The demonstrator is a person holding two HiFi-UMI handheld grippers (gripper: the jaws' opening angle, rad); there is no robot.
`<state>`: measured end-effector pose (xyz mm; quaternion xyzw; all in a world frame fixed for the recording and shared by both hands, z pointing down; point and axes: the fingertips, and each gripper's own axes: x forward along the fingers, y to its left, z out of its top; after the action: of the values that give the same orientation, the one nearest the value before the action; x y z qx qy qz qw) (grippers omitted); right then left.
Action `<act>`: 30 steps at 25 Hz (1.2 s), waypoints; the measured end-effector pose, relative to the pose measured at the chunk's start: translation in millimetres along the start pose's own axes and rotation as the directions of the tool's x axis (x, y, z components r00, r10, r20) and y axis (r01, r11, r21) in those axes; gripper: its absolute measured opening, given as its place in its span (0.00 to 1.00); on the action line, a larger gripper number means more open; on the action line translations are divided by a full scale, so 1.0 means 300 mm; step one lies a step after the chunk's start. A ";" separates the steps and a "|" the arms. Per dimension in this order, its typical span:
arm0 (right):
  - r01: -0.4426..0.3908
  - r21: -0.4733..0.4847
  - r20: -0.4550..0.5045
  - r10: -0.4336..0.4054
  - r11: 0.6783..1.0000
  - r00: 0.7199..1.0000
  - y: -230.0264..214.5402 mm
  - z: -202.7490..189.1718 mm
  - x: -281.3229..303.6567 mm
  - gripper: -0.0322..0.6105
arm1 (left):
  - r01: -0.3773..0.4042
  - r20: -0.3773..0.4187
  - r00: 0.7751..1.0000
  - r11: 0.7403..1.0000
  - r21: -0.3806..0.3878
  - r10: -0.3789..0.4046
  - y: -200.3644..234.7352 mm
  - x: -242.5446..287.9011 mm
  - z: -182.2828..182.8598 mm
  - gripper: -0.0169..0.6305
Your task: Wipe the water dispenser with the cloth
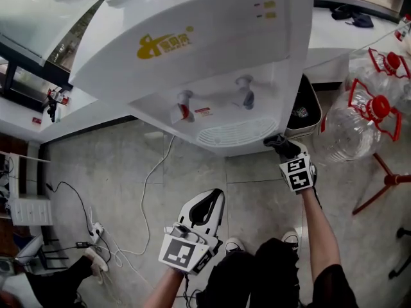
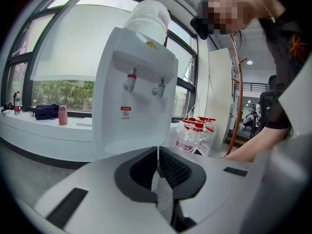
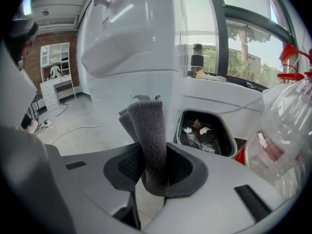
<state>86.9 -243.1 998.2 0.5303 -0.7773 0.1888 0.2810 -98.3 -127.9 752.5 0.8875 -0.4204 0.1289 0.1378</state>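
The white water dispenser (image 1: 212, 63) stands ahead of me, with a red tap (image 1: 183, 105) and a blue tap (image 1: 245, 96) above its drip grille. My right gripper (image 1: 284, 149) is shut on a dark grey cloth (image 1: 276, 140) at the dispenser's lower right corner. In the right gripper view the folded cloth (image 3: 147, 130) stands up from the jaws, close against the dispenser's side wall (image 3: 131, 57). My left gripper (image 1: 207, 204) hangs lower, away from the dispenser, shut with nothing in it. In the left gripper view its pads (image 2: 170, 167) meet, facing the dispenser's front (image 2: 131, 101).
A black waste bin (image 1: 302, 111) with rubbish sits right of the dispenser. Big clear water bottles with red caps (image 1: 359, 117) stand on a red rack at the right. A power strip and cables (image 1: 96, 230) lie on the tiled floor at the left. My shoes (image 1: 232, 244) are below.
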 end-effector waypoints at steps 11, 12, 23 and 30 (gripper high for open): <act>-0.180 -0.065 -0.017 0.180 0.981 0.984 0.342 -0.033 0.099 0.22 | -0.017 -0.012 1.000 0.999 0.032 0.018 0.034 0.006 -0.008 0.07; -0.202 -0.075 -0.013 0.202 0.976 0.979 0.390 -0.027 0.123 0.22 | -0.023 -0.007 1.000 0.999 0.038 0.023 0.046 0.007 -0.011 0.07; -0.314 -0.110 -0.031 0.313 0.943 0.949 0.672 -0.066 0.367 0.22 | -0.142 0.000 0.990 0.989 0.052 0.142 0.194 -0.018 -0.127 0.07; -0.215 0.018 -0.048 0.216 0.976 0.975 0.483 -0.174 0.390 0.22 | -0.125 -0.009 0.992 0.990 0.068 0.126 0.192 0.019 -0.157 0.07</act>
<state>-68.3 -243.4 1113.6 0.4397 -0.8217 0.2364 0.2747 -145.2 -150.3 806.1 0.8625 -0.4700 0.1573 0.1023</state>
